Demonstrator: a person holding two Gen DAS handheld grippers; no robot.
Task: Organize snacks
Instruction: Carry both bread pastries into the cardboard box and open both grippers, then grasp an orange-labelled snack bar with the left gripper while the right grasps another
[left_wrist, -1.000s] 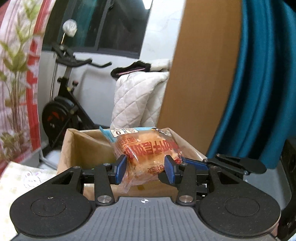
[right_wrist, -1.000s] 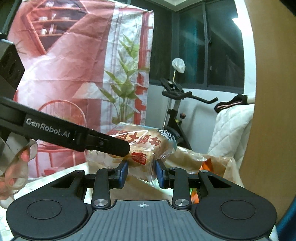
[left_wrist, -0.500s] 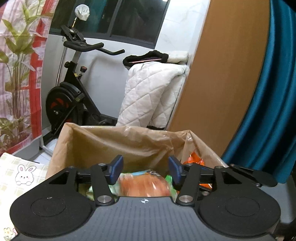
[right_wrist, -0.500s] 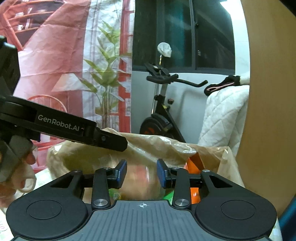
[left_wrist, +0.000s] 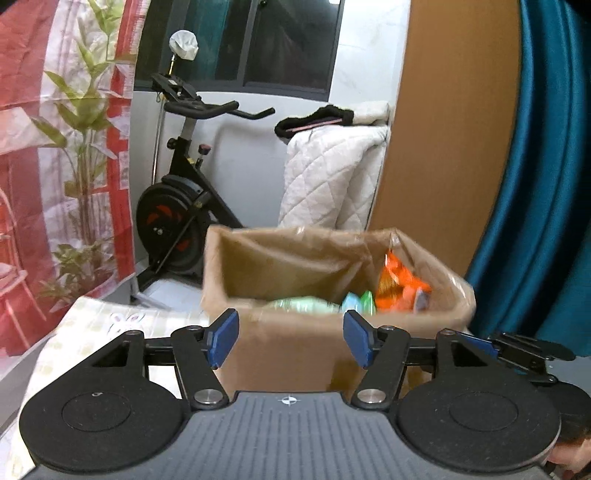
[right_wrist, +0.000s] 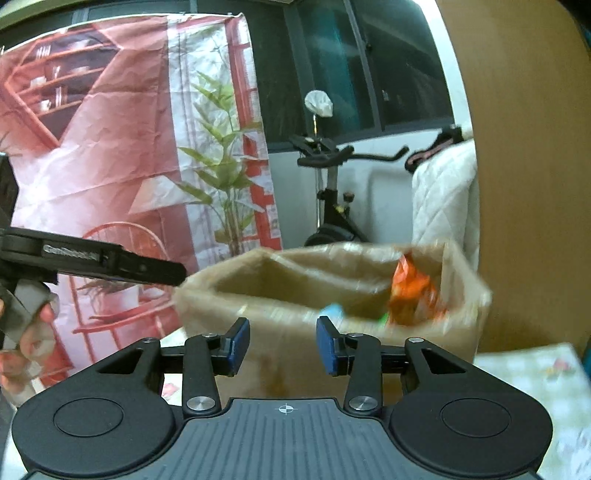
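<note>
A brown paper-lined box (left_wrist: 295, 266) stands open just beyond both grippers. Inside it, an orange snack pack (left_wrist: 400, 282) leans in the right corner, with green and teal packs (left_wrist: 360, 301) beside it, blurred by motion. My left gripper (left_wrist: 291, 334) faces the box's front wall; its jaws are opening and nothing is between them. My right gripper (right_wrist: 282, 341) also faces the box (right_wrist: 295, 273), its blue pads apart and empty. The orange pack (right_wrist: 410, 291) shows in this view too. The left gripper's finger (right_wrist: 110, 262) reaches in from the left, held by a hand (right_wrist: 26, 332).
An exercise bike (left_wrist: 181, 221) and a white quilted blanket (left_wrist: 332, 177) stand behind the box. A wooden panel (left_wrist: 443, 129) and a teal curtain (left_wrist: 546, 184) rise on the right, a red printed backdrop (right_wrist: 110, 147) on the left. A patterned cloth (left_wrist: 96, 325) covers the table.
A second ago both grippers held a wrapped bread packet over the box. It dropped into the box, both grippers drew back, and their jaws stand wider.
</note>
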